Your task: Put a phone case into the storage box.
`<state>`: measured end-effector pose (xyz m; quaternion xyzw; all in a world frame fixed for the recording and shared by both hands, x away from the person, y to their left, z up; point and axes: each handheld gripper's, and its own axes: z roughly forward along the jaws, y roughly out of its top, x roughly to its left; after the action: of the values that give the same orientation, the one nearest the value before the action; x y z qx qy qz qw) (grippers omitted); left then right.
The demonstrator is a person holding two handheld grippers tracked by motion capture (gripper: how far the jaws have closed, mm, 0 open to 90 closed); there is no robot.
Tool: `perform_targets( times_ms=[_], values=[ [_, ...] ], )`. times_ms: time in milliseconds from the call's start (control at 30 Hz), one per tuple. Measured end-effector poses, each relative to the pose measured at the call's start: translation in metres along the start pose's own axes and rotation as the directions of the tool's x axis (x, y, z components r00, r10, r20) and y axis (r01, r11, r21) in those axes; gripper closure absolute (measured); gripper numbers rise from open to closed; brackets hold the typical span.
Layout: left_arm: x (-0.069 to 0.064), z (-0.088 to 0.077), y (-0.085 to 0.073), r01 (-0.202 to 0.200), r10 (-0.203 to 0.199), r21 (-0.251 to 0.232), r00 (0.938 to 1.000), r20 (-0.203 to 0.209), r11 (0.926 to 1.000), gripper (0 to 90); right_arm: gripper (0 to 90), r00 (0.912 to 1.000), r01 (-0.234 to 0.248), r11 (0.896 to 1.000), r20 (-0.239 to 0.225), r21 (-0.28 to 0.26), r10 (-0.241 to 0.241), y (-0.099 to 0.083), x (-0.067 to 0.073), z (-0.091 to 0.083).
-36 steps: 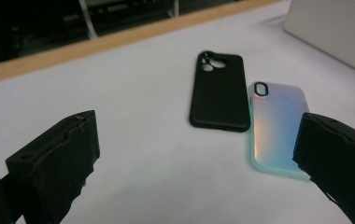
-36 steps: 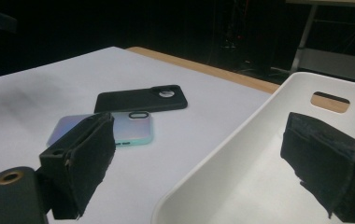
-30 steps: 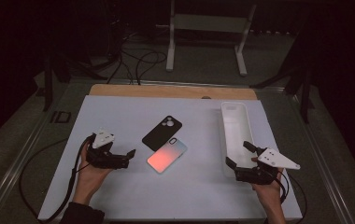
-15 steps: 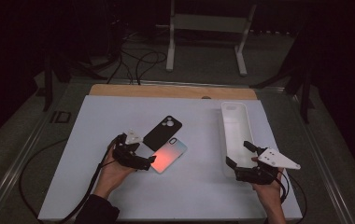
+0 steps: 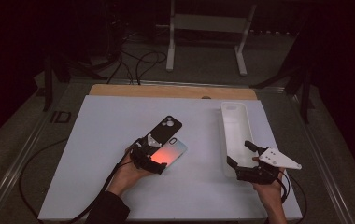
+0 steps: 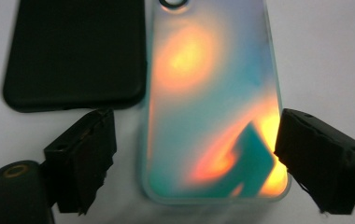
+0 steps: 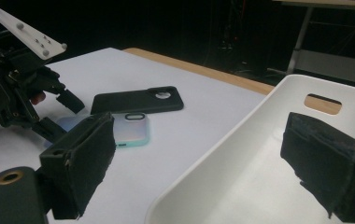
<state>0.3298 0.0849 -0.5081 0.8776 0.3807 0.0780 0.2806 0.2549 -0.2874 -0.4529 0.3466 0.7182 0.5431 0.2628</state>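
two phone cases near middle of white table (image 5: 96, 140): black case (image 5: 166, 129) behind, iridescent case (image 5: 168, 153) touching its near edge. left gripper (image 5: 153, 156) low over iridescent case, jaws wide and just been closing, straddling case's near end, pads apparently not yet pressing (image 6: 215, 93). step in hand, judged: grasping iridescent case. next move calls for closing on case's long edges, then lifting clear of black case (image 6: 73, 51). one white tray (image 5: 236, 135) at right. right gripper (image 5: 245, 156) resting at tray's near end, jaws wide apart, holding nothing (image 7: 199, 154).
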Motion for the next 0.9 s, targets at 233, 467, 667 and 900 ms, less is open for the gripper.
perform_targets(
  times_ms=[233,467,667,900],
  values=[
    [-0.004,0.002,0.006,-0.016,0.016,0.021,0.9999,0.004,0.9997,17.0,10.1,1.0000,0.003,1.000,-0.001,0.001,-0.003,0.000,0.000,0.001],
    [-0.012,0.011,0.007,-0.047,0.048,0.058,0.9985,-0.025,0.9972,14.6,10.1,1.0000,-0.002,1.000,0.002,-0.001,0.002,0.000,0.000,0.000],
    [-0.013,0.012,0.008,-0.054,0.056,0.073,0.9979,-0.033,0.9959,14.8,10.1,1.0000,0.004,1.000,-0.002,0.001,-0.004,0.001,0.001,0.001],
    [-0.013,0.013,0.013,-0.044,0.048,0.119,0.9983,-0.032,0.9919,14.8,10.1,1.0000,0.005,1.000,-0.005,0.003,-0.005,0.001,0.001,0.002]
  ],
)
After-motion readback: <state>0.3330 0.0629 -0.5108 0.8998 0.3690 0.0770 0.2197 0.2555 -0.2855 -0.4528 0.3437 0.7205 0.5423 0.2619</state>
